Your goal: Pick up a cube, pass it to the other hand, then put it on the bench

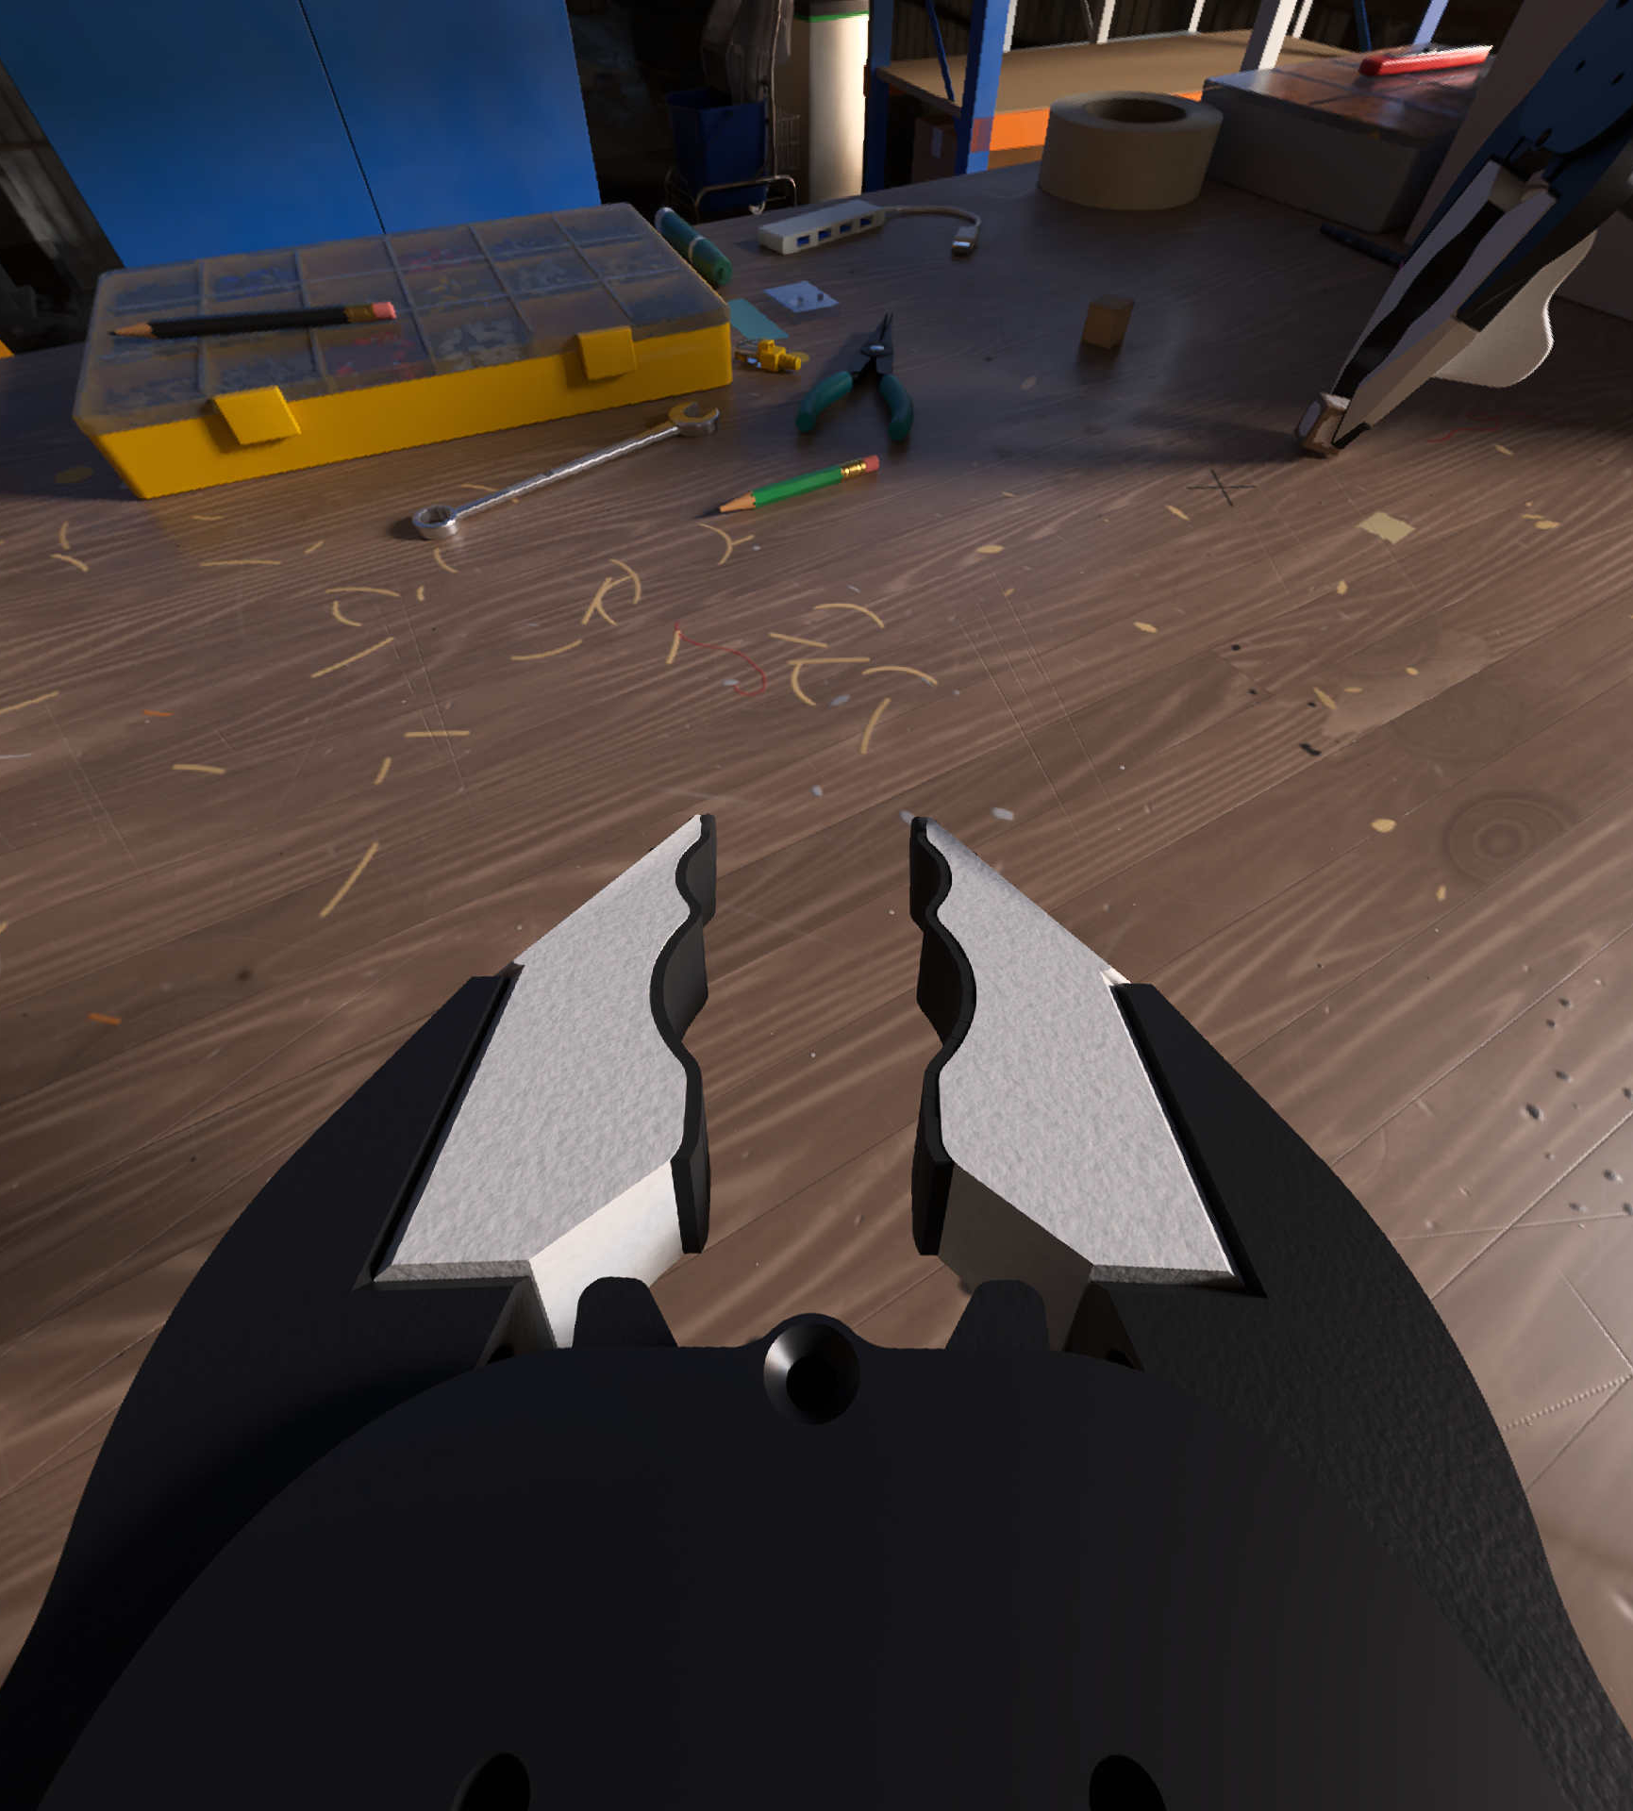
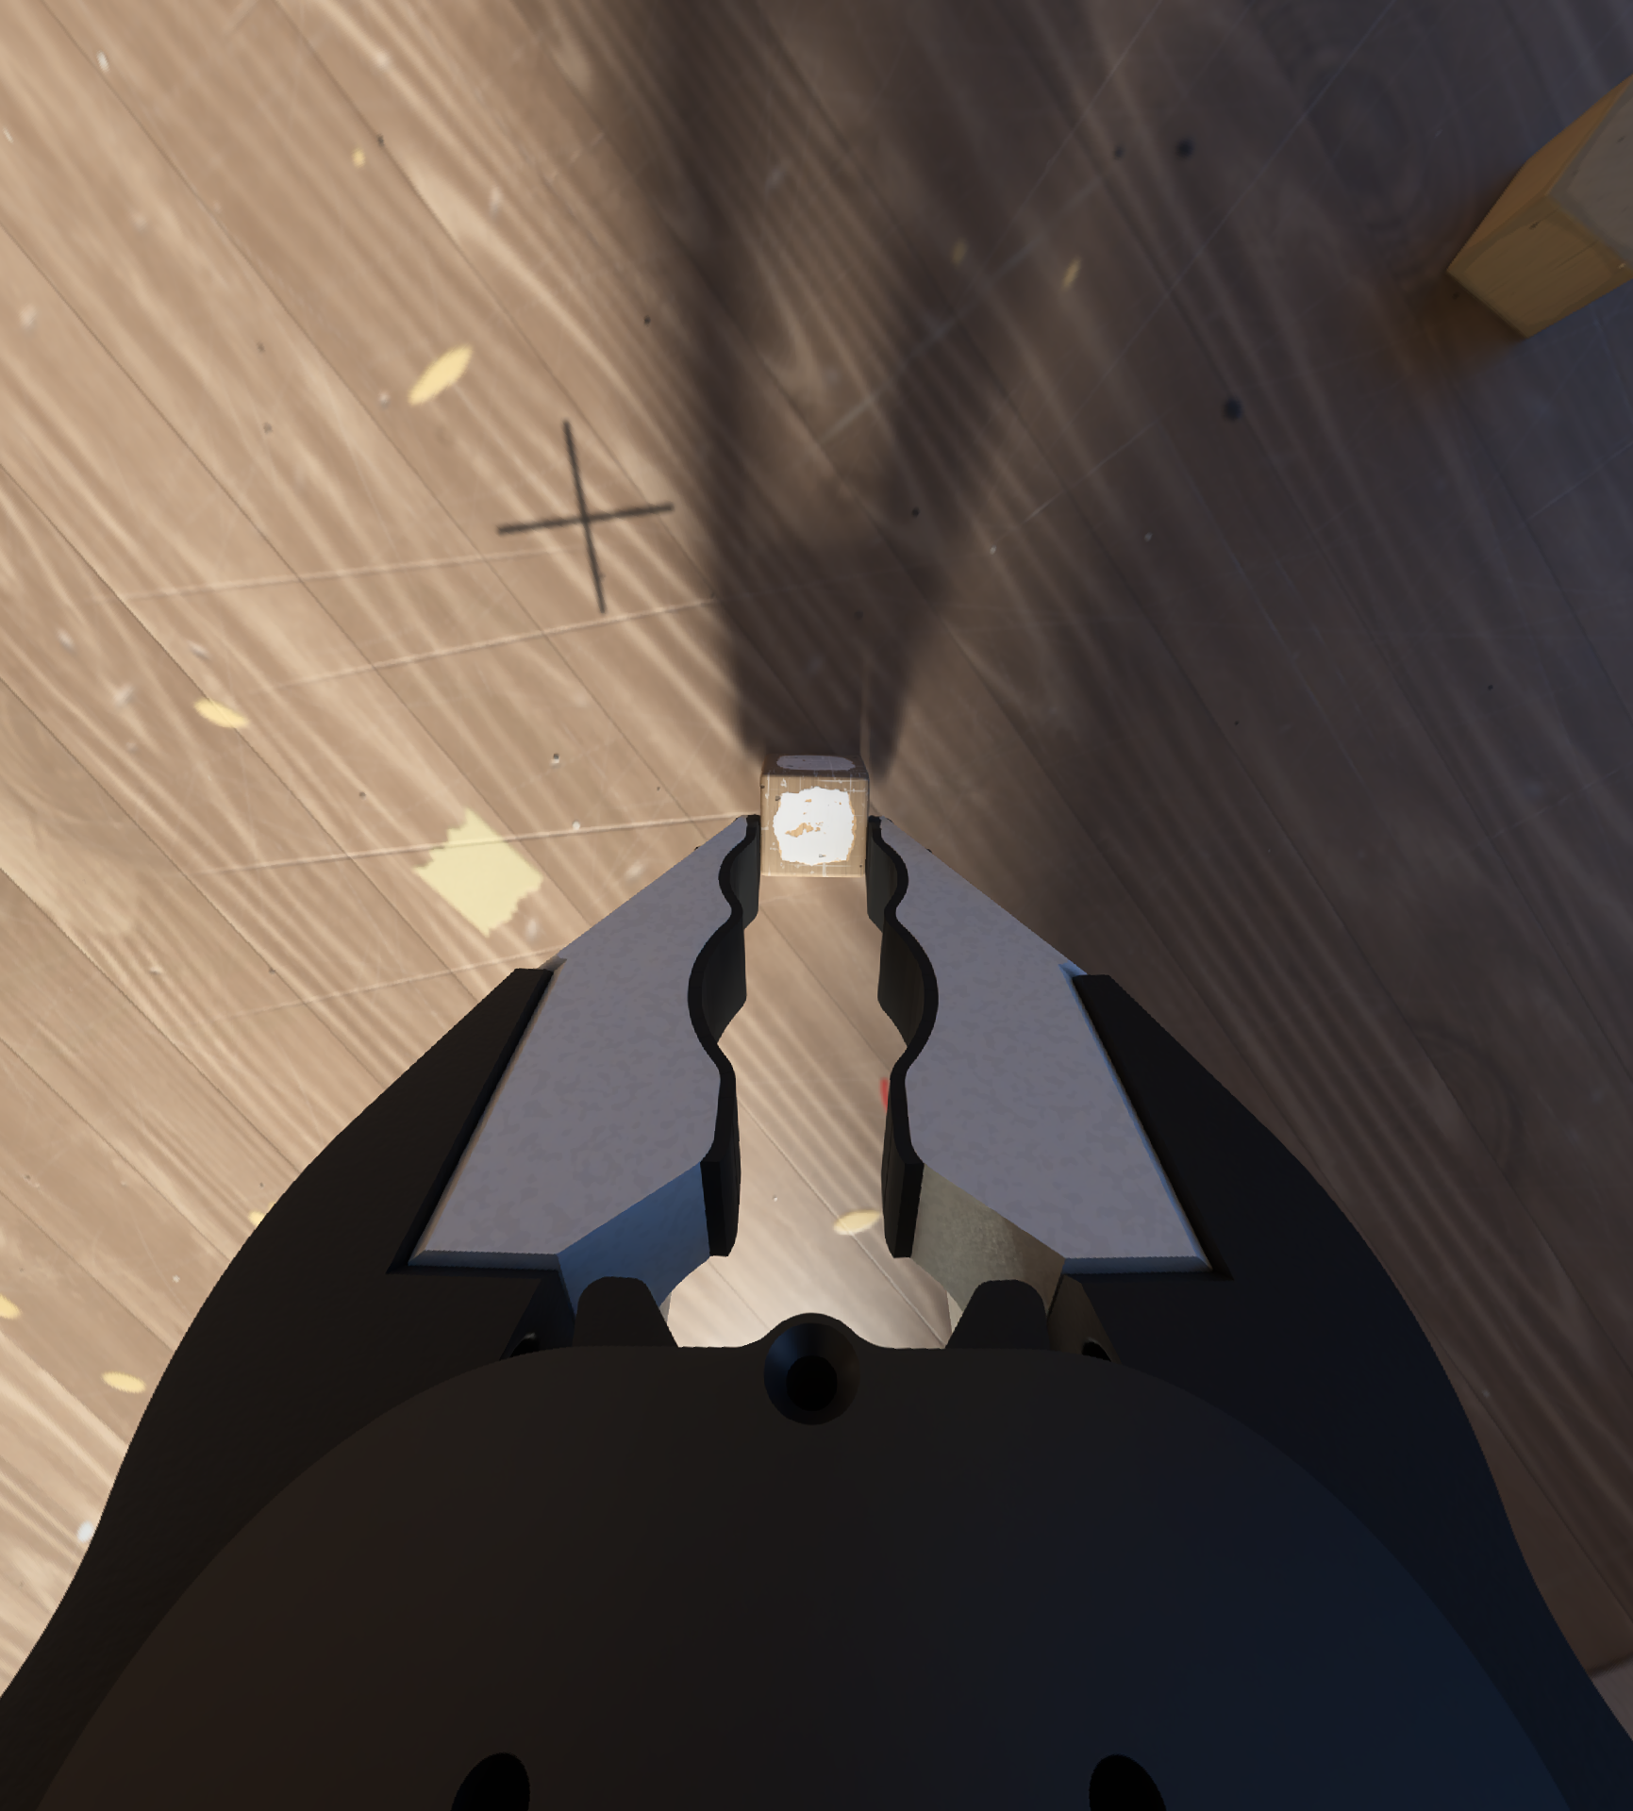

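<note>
My right gripper (image 2: pixel 812 835) is shut on a small wooden cube (image 2: pixel 812 818) with a worn white patch, held at its fingertips low over the wooden bench (image 2: pixel 204 686). In the left wrist view the right gripper (image 1: pixel 1332 428) reaches down at the far right, with the cube (image 1: pixel 1314 423) at or just above the bench surface. A second, plain wooden cube (image 2: pixel 1577 211) sits apart on the bench and also shows in the left wrist view (image 1: pixel 1106 321). My left gripper (image 1: pixel 812 833) is open and empty above the bench (image 1: pixel 1185 882).
A yellow organiser box (image 1: pixel 400 392) with a pencil on its lid stands far left. A wrench (image 1: pixel 557 475), green pencil (image 1: pixel 802 485), pliers (image 1: pixel 861 382), USB hub (image 1: pixel 822 227) and tape roll (image 1: pixel 1126 147) lie beyond. A pencilled cross (image 2: pixel 587 514) marks the bench beside the held cube.
</note>
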Robot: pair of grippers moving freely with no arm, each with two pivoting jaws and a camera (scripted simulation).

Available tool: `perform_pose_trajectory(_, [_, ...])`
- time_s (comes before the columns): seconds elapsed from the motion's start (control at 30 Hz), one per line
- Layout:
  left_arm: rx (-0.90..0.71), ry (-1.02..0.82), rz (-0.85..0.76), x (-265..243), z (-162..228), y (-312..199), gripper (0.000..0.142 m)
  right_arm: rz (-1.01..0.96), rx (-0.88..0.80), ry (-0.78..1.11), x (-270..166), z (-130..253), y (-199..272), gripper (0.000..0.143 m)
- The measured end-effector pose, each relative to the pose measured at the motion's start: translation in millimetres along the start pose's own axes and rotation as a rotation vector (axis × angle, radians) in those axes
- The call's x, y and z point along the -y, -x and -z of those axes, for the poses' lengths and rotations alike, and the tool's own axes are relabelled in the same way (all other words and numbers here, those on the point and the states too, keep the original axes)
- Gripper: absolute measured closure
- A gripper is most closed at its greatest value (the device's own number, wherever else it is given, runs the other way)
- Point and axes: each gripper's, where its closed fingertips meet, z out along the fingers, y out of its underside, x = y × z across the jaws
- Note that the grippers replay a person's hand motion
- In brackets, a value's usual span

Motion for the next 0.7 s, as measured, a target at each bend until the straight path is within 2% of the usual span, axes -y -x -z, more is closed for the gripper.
perform_pose_trajectory(0.03, [-0.005,0.002,0.001,0,-1,-1,0.102,0.01,-0.012,0.016,-2,0,1,0.122])
perform_pose_trajectory(0.13, [0.008,0.006,-0.019,1,-1,-1,0.092,-0.006,-0.081,-0.046,-1,17,-3,0.083])
perform_pose_trajectory(0.17, [0.018,0.006,-0.028,2,-1,-1,0.089,-0.027,-0.117,-0.101,2,31,-5,0.079])
perform_pose_trajectory(0.23, [0.035,0.004,-0.043,4,2,0,0.083,-0.082,-0.239,-0.268,11,72,-8,0.077])
perform_pose_trajectory(0.3, [0.059,0.002,-0.044,6,6,3,0.082,-0.152,-0.343,-0.513,24,117,5,0.076])
perform_pose_trajectory(0.4, [0.081,0.007,-0.011,1,14,8,0.082,-0.225,-0.316,-0.906,42,155,64,0.076])
perform_pose_trajectory(0.47, [0.097,0.025,0.021,-8,19,14,0.082,-0.241,-0.223,-1.106,47,151,113,0.077])
perform_pose_trajectory(0.53, [0.119,0.038,0.051,-17,26,21,0.082,-0.265,-0.14,-1.177,49,126,155,0.079])
perform_pose_trajectory(0.63, [0.169,0.041,0.077,-23,38,38,0.083,-0.194,-0.08,-1.08,53,89,197,0.08])
perform_pose_trajectory(0.7, [0.259,0.061,0.107,-20,47,62,0.09,-0.155,-0.073,-1.04,57,75,208,0.08])
